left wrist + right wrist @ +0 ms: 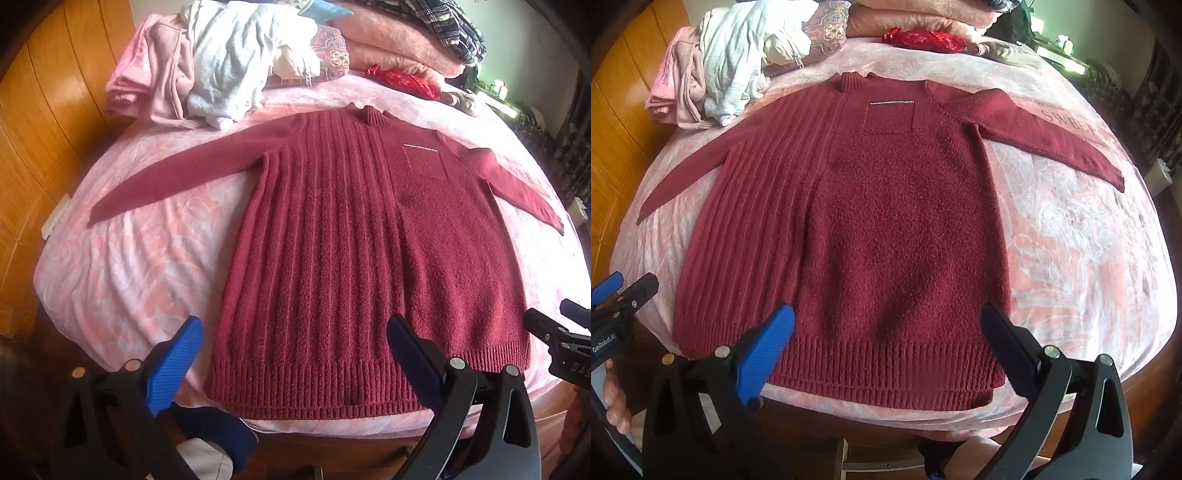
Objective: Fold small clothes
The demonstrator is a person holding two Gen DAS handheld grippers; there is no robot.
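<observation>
A dark red knitted sweater (332, 229) (857, 221) lies flat and face up on the pink bed cover (129, 266) (1089, 258), both sleeves spread out to the sides, collar at the far end. My left gripper (295, 328) hovers open above the hem's left half, nothing between its blue pads. My right gripper (888, 314) hovers open above the hem's right half, also empty. Each gripper shows at the edge of the other's view: the right one (554, 336), the left one (620, 295).
A heap of pink and pale blue clothes (207, 62) (720, 66) sits at the bed's far left. Folded pink blankets (388, 40) and a red pouch (402, 79) (923, 38) lie at the far end. A wooden wall (37, 147) borders the left.
</observation>
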